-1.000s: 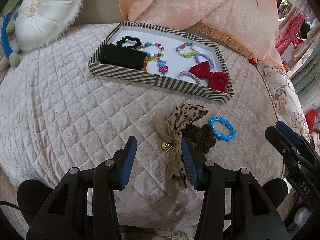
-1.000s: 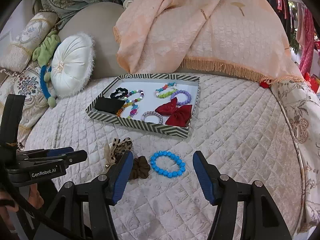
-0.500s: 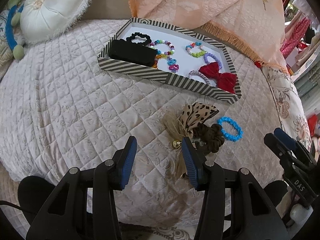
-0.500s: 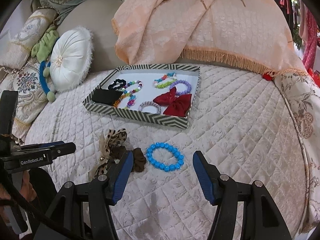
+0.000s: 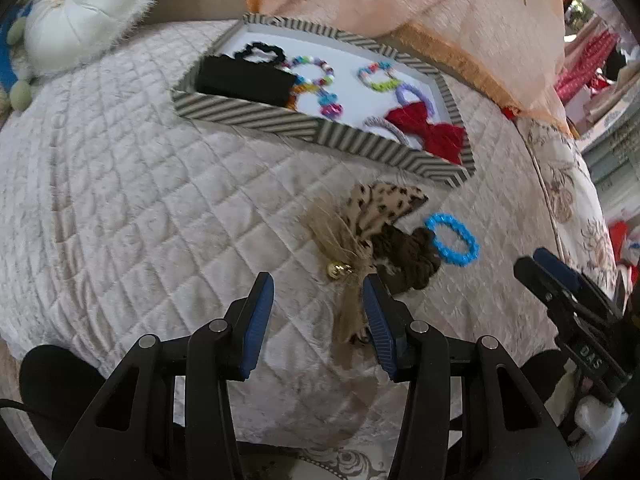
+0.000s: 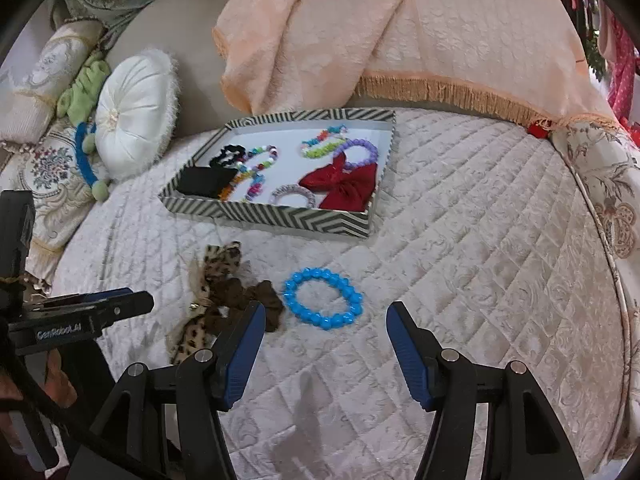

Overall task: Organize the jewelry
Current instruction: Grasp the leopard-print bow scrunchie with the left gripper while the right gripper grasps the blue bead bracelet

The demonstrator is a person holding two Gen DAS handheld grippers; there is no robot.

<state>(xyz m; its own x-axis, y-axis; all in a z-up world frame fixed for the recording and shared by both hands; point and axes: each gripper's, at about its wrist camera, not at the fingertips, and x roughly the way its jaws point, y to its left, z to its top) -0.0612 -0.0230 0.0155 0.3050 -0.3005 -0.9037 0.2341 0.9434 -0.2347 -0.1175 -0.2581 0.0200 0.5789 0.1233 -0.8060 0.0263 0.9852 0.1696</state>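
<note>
**Sorting loose accessories toward the striped tray**

Lying on the quilted bedspread (image 6: 460, 240), just in front of the striped tray (image 6: 280, 216), are three pieces not yet put away: a leopard-print bow (image 6: 218, 268), a brown scrunchie (image 6: 256, 300) touching it, and a blue bead bracelet (image 6: 323, 298) just beside the scrunchie. The tray already holds bracelets, a black scrunchie, a black pouch and a red bow (image 6: 344, 184), which suggests it is the collecting place.

The right gripper (image 6: 325, 344) hovers low over the quilt, fingers spread wide and empty, roughly framing the bracelet (probably the next pick). The left gripper (image 5: 318, 312) is likewise wide apart and empty, pointed forward at the bow's tail, its right finger (image 5: 378, 320) just beside the ribbon; contact cannot be told.
</note>
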